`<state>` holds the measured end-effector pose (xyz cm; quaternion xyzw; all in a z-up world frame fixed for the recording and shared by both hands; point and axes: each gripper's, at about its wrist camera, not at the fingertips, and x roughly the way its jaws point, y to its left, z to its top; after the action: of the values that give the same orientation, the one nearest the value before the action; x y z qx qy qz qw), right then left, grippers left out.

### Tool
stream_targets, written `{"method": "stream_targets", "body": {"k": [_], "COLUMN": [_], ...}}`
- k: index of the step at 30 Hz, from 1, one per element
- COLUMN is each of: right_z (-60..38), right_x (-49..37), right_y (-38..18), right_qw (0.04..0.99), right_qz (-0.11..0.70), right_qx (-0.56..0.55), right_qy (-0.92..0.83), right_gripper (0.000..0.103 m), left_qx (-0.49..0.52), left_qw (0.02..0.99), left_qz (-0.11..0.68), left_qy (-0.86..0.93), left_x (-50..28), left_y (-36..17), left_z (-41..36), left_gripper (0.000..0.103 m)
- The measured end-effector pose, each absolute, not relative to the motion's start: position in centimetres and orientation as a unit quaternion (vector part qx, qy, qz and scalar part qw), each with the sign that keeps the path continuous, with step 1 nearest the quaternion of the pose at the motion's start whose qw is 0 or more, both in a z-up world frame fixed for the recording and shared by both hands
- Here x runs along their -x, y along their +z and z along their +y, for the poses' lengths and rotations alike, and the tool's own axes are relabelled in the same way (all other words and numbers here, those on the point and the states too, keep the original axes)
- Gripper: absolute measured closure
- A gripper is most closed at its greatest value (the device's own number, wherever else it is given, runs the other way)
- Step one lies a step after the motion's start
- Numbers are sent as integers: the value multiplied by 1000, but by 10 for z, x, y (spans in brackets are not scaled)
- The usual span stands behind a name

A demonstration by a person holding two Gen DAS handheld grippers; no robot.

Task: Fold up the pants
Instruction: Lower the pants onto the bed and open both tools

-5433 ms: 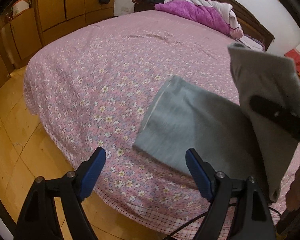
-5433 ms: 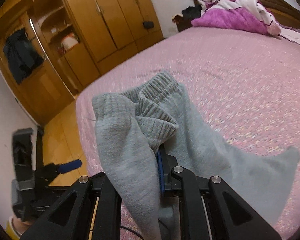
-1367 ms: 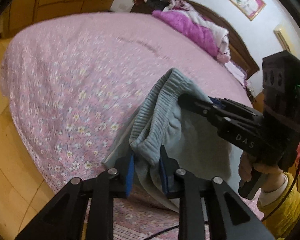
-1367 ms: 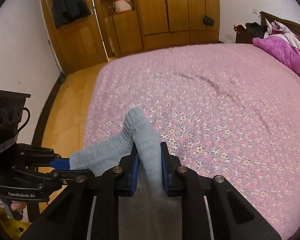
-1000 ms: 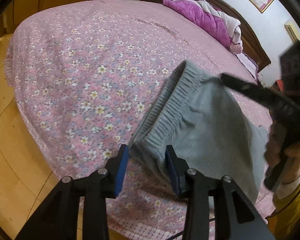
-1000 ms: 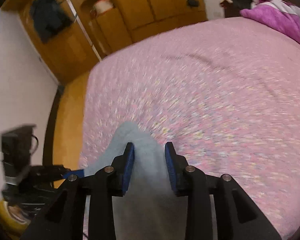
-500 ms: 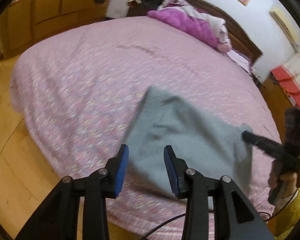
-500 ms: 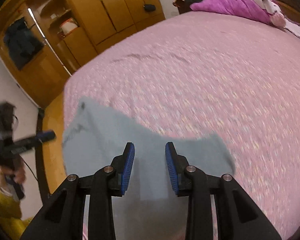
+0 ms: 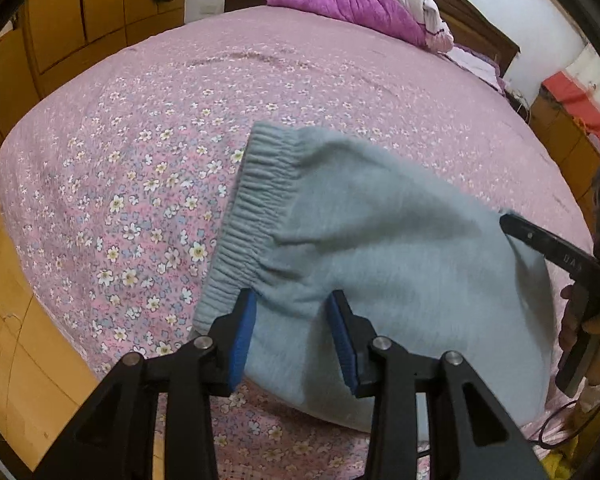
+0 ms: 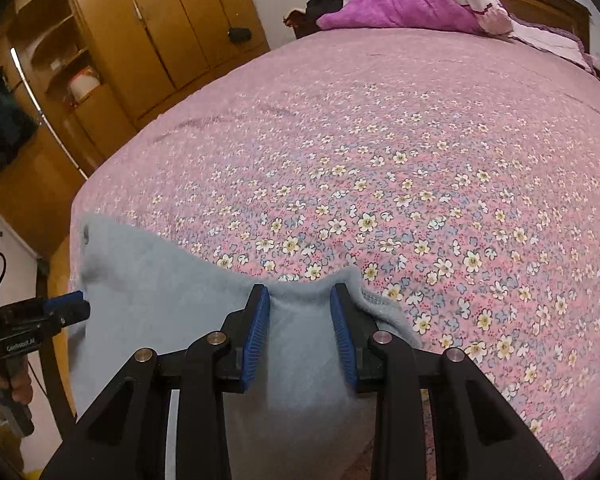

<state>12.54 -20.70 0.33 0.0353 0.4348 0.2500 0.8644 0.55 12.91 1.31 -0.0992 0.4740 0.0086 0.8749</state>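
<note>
On bed [image 9: 148,128]: folded pants [image 9: 380,240] (both grippers agape).

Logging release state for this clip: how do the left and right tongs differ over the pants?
The left tongs sit over the gathered waistband end of the grey pants; the right tongs sit over the plain folded edge. Left faces the headboard, right more the wardrobe. Both are open, gripping nothing.
</note>
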Motion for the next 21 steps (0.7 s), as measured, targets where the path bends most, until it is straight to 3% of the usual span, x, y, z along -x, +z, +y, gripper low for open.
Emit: {"method": "stream_targets", "body": {"k": [5, 10, 21], "right_z": [-212, -221, -259], "right_x": [-119, -98, -37], "right_y": [14, 26, 33], "right_qw": [859, 852, 838], "right_qz": [450, 454, 471], "right_qx": [-47, -66, -133], "right_qy": [239, 252, 242], "right_gripper": [73, 59, 50], "left_qx": [99, 99, 82], "left_qw": [871, 871, 878], "left_qz": [481, 481, 471], "left_qy": [21, 23, -5], "left_x": [-6, 4, 22], "left_y": [22, 31, 51], "left_z": [123, 119, 86], "left_gripper": [63, 61, 59]}}
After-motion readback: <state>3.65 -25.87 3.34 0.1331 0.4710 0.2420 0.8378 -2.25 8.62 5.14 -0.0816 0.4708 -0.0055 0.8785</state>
